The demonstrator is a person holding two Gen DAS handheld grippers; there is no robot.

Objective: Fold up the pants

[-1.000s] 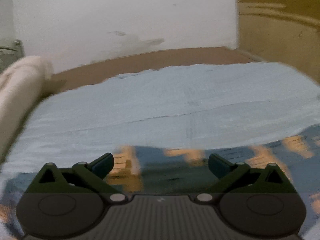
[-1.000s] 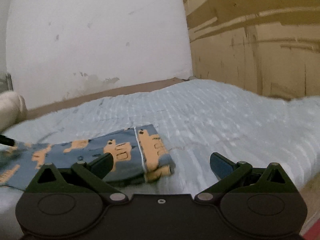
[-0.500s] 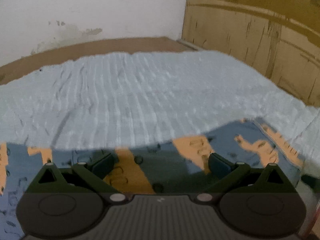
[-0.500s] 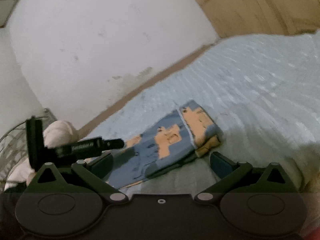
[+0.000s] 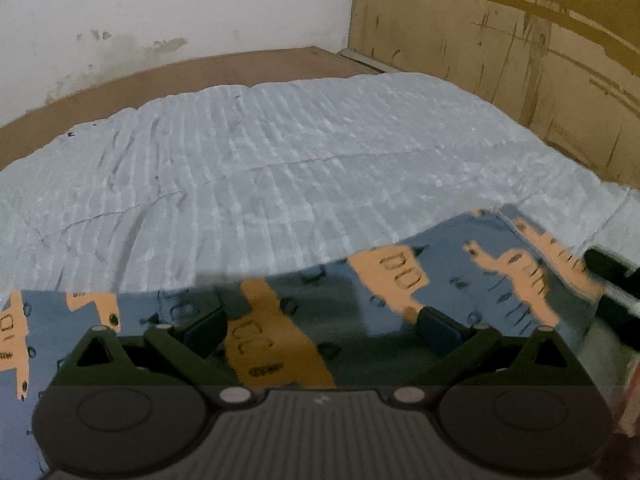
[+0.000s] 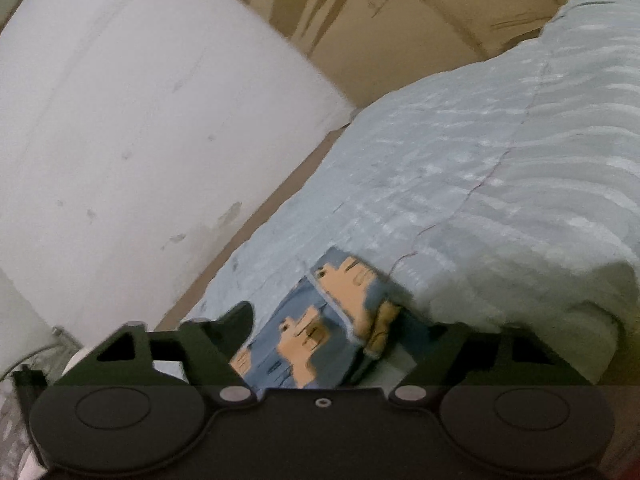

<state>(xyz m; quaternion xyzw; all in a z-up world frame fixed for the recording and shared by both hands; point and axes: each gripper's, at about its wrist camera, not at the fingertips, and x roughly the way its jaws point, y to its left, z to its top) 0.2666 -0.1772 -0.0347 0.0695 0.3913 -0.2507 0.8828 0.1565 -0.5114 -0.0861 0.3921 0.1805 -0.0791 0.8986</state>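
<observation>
Blue pants (image 5: 360, 320) printed with orange figures lie flat on the light blue bedspread (image 5: 280, 168). My left gripper (image 5: 320, 324) hovers low over the pants, open, its fingers spread above the cloth. In the right wrist view the pants' hemmed end (image 6: 316, 320) sits between the fingers of my right gripper (image 6: 324, 328), which is rolled to one side. Its jaws are closing around that end, and I cannot see the pads pressing the cloth. The right gripper's dark tip (image 5: 612, 276) shows at the right edge of the left wrist view, beside the pants' end.
A white wall (image 5: 180, 8) runs behind the bed, with a brown bed-frame edge (image 5: 160, 80) below it. A wooden panel (image 5: 520, 60) stands at the right. A white bundle and wire frame (image 6: 40, 356) sit at the bed's far left.
The left gripper swung right along the pants and dipped lower over them. The right gripper rolled sideways, came down onto the pants' end, and its jaws narrowed.
</observation>
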